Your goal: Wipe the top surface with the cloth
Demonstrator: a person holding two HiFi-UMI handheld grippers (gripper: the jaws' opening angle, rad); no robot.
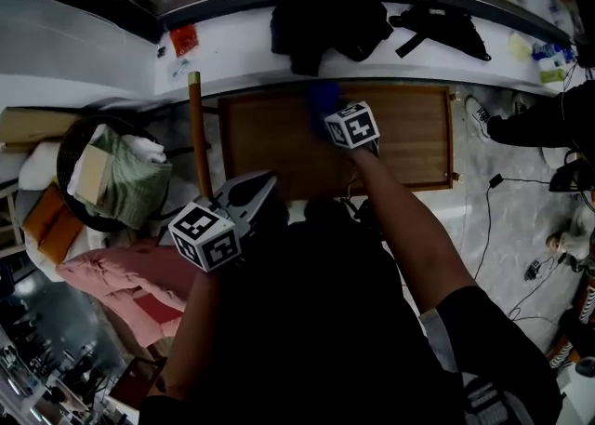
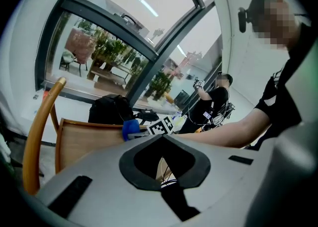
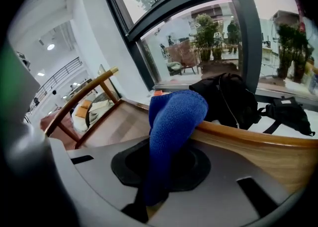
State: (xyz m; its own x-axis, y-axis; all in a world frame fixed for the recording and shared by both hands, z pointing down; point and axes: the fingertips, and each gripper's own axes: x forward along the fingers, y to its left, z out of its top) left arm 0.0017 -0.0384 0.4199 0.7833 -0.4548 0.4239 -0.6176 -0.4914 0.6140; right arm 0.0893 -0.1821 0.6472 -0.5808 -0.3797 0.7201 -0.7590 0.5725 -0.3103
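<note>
Blue cloth [image 3: 171, 116] is clamped in the closed right tongs [image 3: 169, 144]. It bulges up over their tips, so where it meets the wooden surface [image 1: 409, 135] is hidden. In the head view it sits by that surface's far edge, left of middle. Near the surface's near left corner, the left tongs [image 2: 161, 137] are pressed together on nothing. The person's dark torso covers part of the near edge. Beyond, a black bag [image 1: 325, 9] lies on a white ledge [image 1: 232, 46].

Blue knit cloth [image 3: 171, 121], bunched, on wood top [image 1: 279, 144] nr far rim.
</note>
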